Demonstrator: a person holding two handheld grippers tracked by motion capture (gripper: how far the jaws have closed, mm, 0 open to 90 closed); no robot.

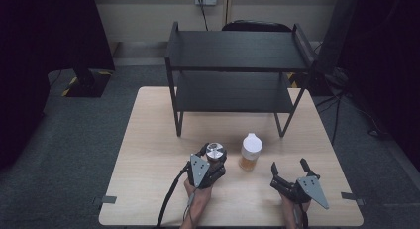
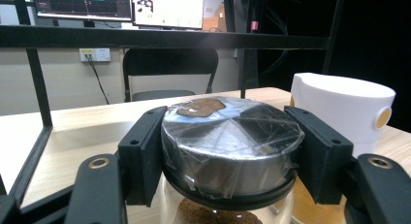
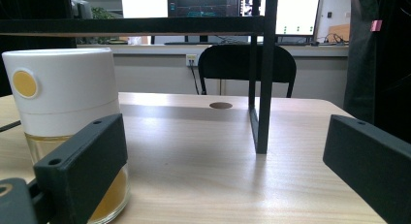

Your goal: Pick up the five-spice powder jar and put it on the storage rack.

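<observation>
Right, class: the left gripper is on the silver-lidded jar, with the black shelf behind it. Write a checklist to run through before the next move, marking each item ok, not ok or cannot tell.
1. Left gripper clamped on the jar at its lid: ok.
2. Pads level on both sides of the lid: ok.
3. Right gripper open, holding nothing: ok.
4. White-capped bottle stands apart from the jar: ok, though close.
5. Both shelf levels free for the jar: ok.
6. Lid screwed tight under its wrap: cannot tell.

On the table (image 1: 148,140), the jar (image 1: 216,152) stands just left of the bottle (image 1: 250,150); the shelf rack (image 1: 237,65) stands behind the bottle.
</observation>
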